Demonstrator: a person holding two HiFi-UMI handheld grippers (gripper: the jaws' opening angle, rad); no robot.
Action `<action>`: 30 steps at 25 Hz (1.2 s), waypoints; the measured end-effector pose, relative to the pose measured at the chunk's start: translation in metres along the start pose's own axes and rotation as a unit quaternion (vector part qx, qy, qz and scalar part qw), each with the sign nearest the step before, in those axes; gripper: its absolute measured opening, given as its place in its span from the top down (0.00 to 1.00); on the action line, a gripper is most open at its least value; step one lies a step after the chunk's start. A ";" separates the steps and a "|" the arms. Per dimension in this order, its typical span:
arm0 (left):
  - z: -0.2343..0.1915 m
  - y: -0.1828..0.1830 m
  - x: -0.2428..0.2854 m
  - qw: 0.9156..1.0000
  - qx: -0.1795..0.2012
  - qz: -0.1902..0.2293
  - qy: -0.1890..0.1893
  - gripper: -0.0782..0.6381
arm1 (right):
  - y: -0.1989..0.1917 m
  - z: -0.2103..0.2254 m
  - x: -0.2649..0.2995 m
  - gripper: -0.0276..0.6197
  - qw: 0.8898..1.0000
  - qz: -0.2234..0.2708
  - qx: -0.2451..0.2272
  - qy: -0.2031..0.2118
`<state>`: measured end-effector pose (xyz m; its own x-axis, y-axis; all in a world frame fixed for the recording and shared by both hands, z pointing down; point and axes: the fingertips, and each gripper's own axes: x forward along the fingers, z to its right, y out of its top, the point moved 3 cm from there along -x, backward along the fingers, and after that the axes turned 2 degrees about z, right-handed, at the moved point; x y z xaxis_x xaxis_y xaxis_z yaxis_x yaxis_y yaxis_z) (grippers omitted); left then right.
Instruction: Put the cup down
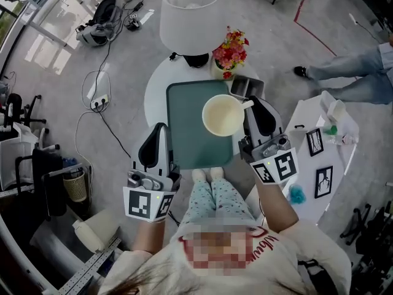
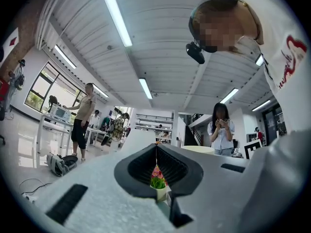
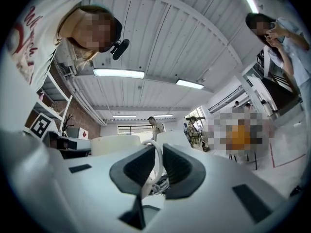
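Observation:
A cream cup (image 1: 223,115) hangs over the right part of a green tray (image 1: 187,146) on a round white table (image 1: 155,88). My right gripper (image 1: 253,103) is shut on the cup's handle. In the right gripper view the white handle loop (image 3: 158,161) sits between the black pads, with the cup body (image 3: 114,144) to the left. My left gripper (image 1: 161,128) sits at the tray's left edge, shut with nothing in it. In the left gripper view its pads (image 2: 156,152) meet, and the cup's rim (image 2: 197,149) shows to the right.
A white lamp shade (image 1: 189,14) and a pot of flowers (image 1: 231,51) stand at the table's back, with a dark box (image 1: 247,86) beside them. A white side table (image 1: 319,158) with picture frames is at the right. Cables (image 1: 98,100) lie on the floor to the left.

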<state>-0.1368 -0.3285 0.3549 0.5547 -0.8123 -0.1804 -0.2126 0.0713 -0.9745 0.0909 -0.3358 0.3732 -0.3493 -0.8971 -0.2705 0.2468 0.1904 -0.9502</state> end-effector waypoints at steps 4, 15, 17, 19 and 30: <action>-0.003 -0.013 -0.004 1.000 -0.002 -0.010 0.004 0.87 | -0.019 -0.001 -0.003 0.87 1.000 -0.011 -0.021 0.003; -0.009 -0.052 -0.014 0.999 -0.016 -0.024 0.024 0.87 | -0.076 0.011 -0.011 0.87 0.999 -0.039 -0.005 0.005; -0.008 -0.054 -0.015 0.999 -0.015 -0.025 0.024 0.87 | -0.083 0.012 -0.013 0.87 0.999 -0.043 0.000 0.004; -0.008 -0.058 -0.017 0.999 -0.014 -0.027 0.024 0.87 | -0.090 0.013 -0.014 0.87 0.999 -0.046 0.003 0.003; -0.008 -0.084 -0.033 0.998 -0.023 -0.042 0.034 0.87 | -0.136 0.023 -0.023 0.87 0.998 -0.068 0.018 -0.001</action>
<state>-0.1438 -0.3129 0.4436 0.5170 -0.8514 -0.0883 -0.2053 -0.0232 -0.9784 0.0859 -0.3506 0.5121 -0.3794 -0.9147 -0.1394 0.2296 0.0529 -0.9718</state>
